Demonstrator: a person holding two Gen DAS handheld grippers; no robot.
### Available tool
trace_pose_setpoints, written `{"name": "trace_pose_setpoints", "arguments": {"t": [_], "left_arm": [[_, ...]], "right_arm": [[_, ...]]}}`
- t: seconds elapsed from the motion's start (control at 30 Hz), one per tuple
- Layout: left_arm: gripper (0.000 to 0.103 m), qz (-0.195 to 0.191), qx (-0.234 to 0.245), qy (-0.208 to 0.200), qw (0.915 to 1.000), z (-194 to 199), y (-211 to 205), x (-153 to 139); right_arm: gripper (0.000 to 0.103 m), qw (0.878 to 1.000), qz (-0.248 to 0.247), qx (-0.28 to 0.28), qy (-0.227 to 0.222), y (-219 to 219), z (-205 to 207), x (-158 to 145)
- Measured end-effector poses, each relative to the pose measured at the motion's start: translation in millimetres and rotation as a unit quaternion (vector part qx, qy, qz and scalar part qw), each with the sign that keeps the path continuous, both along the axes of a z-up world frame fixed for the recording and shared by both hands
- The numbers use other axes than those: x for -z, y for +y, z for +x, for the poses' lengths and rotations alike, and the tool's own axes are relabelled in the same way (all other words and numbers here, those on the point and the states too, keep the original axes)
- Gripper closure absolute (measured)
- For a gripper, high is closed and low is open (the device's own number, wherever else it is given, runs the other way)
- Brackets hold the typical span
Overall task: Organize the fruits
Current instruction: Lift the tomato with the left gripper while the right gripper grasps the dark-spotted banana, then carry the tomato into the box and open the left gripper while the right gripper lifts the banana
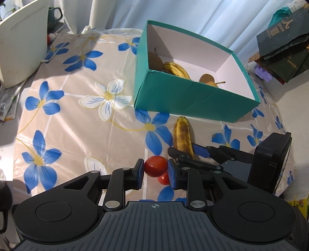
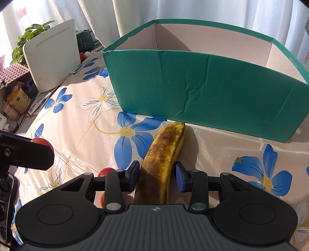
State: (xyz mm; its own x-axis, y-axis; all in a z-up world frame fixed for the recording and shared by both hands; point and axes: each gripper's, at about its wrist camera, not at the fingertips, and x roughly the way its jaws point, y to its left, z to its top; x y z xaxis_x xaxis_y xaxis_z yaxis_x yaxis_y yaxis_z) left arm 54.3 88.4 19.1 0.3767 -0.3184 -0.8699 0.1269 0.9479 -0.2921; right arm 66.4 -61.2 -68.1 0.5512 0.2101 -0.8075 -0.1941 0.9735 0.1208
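A teal box [image 1: 185, 98] with a white inside stands on the flowered tablecloth; it holds a banana [image 1: 176, 70] and two brown pears [image 1: 209, 79]. My left gripper [image 1: 156, 172] is shut on a red tomato [image 1: 155, 166], with a second tomato [image 1: 164, 178] just below it. A spotted banana [image 2: 162, 164] lies in front of the box [image 2: 202, 90]. My right gripper [image 2: 157, 178] straddles this banana, jaws open, pads not touching it. The right gripper also shows in the left wrist view [image 1: 185, 153], at the banana [image 1: 182, 135].
A white device [image 1: 21, 46] stands at the table's left edge, with a mug [image 1: 55, 14] behind it. Dark paper bags [image 1: 283, 52] sit at the far right. Jars and clutter [image 2: 17, 100] and a plant [image 2: 29, 36] are off the left side.
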Motion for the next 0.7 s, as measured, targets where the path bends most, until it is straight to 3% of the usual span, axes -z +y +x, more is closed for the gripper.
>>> {"name": "trace_pose_setpoints", "arguments": {"t": [0.33, 0.7], "left_arm": [[0.073, 0.002, 0.005, -0.008, 1.0000, -1, -1, -3], [0.073, 0.015, 0.020, -0.023, 0.9994, 6, -14, -11]], "right_arm": [[0.068, 1.000, 0.003, 0.016, -0.019, -7, -8, -6], [0.070, 0.992, 0.039, 0.075, -0.098, -55, -35, -68]]}}
